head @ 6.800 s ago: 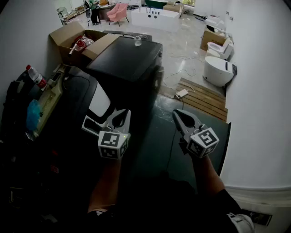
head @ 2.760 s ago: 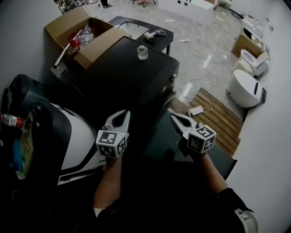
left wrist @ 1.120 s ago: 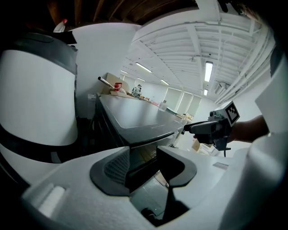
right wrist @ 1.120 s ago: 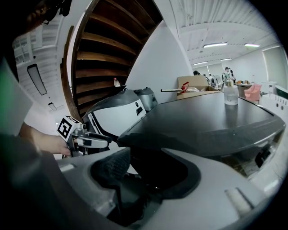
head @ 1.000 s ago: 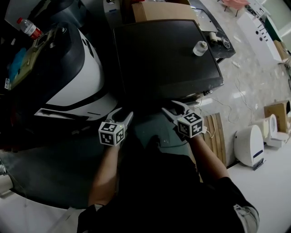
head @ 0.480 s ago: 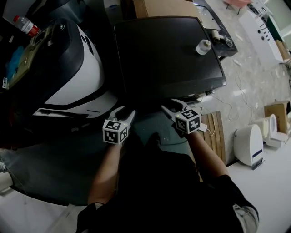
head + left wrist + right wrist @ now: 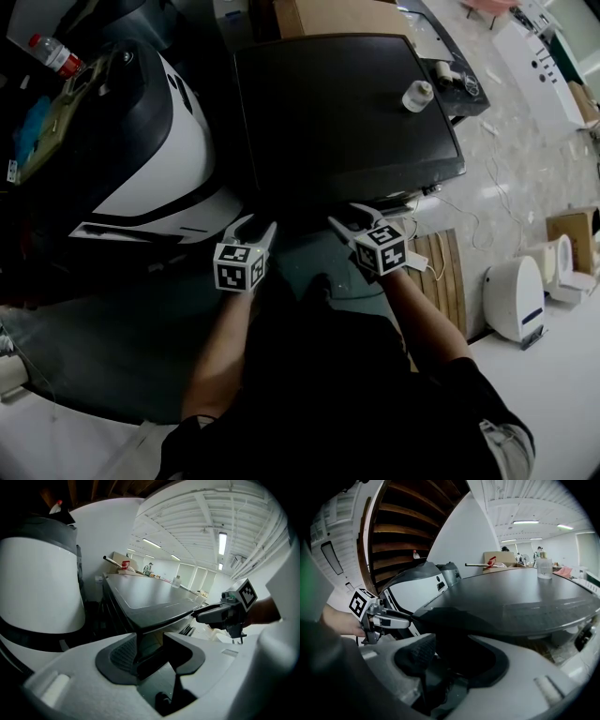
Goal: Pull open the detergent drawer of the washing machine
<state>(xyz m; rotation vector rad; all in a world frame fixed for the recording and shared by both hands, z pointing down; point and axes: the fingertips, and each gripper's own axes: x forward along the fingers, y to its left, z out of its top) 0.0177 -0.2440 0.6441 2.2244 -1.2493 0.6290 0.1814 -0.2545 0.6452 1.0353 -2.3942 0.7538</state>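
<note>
The black washing machine (image 7: 342, 108) lies below me, top side up; its front face and detergent drawer are hidden under the top's front edge. My left gripper (image 7: 255, 227) hovers open at the machine's front left corner (image 7: 140, 625), which shows between its jaws without touching them. My right gripper (image 7: 345, 217) is also open, just off the front edge towards the right, with the dark underside of the top (image 7: 487, 620) ahead of it. Each gripper appears in the other's view: the right gripper (image 7: 201, 616) and the left gripper (image 7: 410, 618).
A small clear jar (image 7: 417, 96) stands on the machine's top at the far right. A white and black appliance (image 7: 159, 141) sits close on the left, with a water bottle (image 7: 58, 56) behind it. To the right are a wooden pallet (image 7: 448, 277) and a white toilet (image 7: 514, 298).
My view swung from the room to straight above the machine. In the last second both grippers edged a little closer to its front edge and stayed open.
</note>
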